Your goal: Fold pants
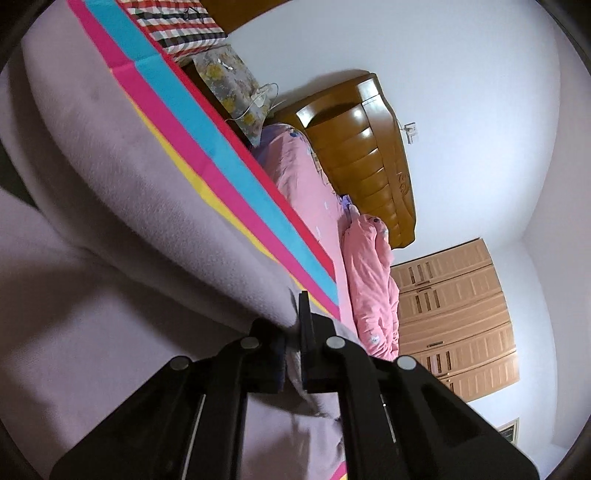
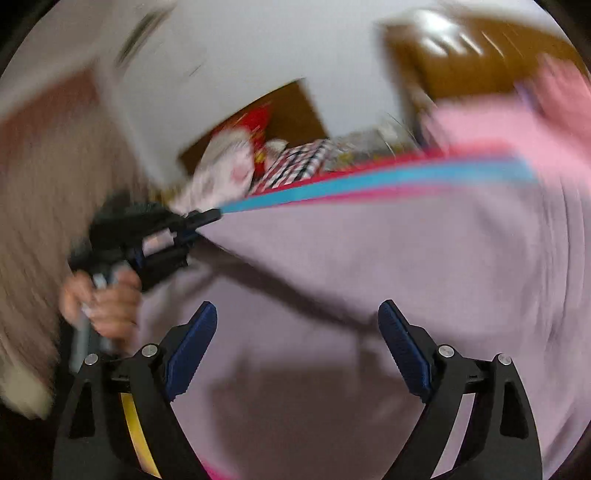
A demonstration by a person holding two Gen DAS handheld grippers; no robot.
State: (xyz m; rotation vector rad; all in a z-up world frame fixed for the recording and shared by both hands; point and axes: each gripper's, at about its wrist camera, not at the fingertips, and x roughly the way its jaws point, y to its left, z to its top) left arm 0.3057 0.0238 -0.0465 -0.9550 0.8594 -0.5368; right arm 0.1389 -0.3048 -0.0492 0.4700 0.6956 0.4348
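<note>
The pants (image 1: 122,206) are pale lilac fleece, lying on a striped mat (image 1: 207,125) on the bed. My left gripper (image 1: 293,332) is shut on an edge of the pants and holds that part lifted. In the blurred right wrist view the pants (image 2: 369,266) fill the middle, and the left gripper (image 2: 207,218) pinches their far left corner, held by a hand (image 2: 103,299). My right gripper (image 2: 295,350) is open and empty, its blue pads (image 2: 192,343) wide apart just above the cloth.
A pink quilt (image 1: 369,266) lies bunched along the far side of the bed by the wooden headboard (image 1: 362,155). A checked cloth (image 1: 177,26) and a floral bag (image 1: 229,85) sit at the mat's end. A wooden wardrobe (image 1: 454,317) stands behind.
</note>
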